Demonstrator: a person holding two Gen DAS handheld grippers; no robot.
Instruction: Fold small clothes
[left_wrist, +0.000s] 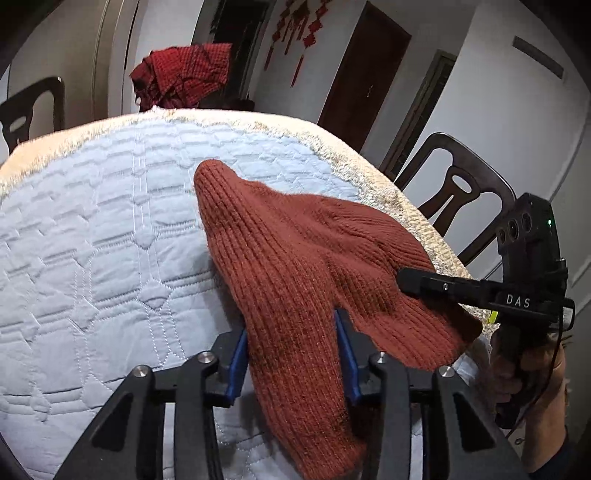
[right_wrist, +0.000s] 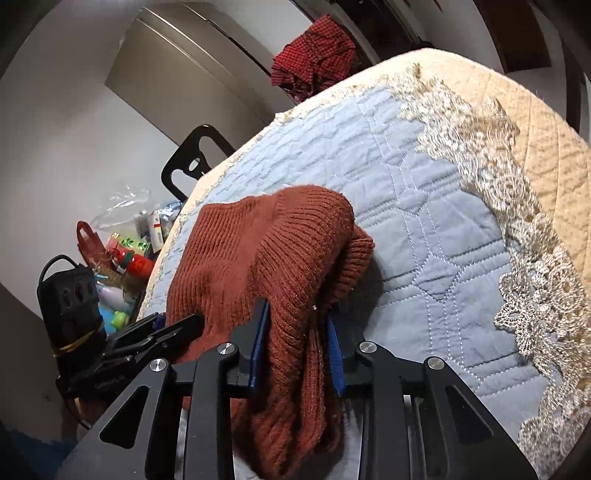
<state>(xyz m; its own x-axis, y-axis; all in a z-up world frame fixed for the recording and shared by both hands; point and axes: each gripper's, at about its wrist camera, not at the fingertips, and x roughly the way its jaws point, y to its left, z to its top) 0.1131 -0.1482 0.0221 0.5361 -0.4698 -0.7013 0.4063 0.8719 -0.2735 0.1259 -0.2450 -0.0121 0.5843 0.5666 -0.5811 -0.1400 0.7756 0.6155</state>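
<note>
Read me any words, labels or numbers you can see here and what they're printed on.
"DAS": white letters on the right gripper body, seen from the left wrist view.
Faint print on the left gripper body: too blurred to read.
Packaging labels among the clutter beside the table: too small to read.

A round table (left_wrist: 92, 236) is covered by a quilted pale-blue cloth edged with cream lace trim (right_wrist: 517, 221), and dark wooden chairs (left_wrist: 458, 195) are set around it against pale grey walls. A dark brown door (left_wrist: 362, 74) and red hanging ornaments (left_wrist: 295, 33) are seen on the far wall, with a red checked cloth (left_wrist: 181, 74) heaped just beyond the table's far edge. Beside the table, a clutter of bottles and packets (right_wrist: 125, 254) is seen under a clear plastic bag.
</note>
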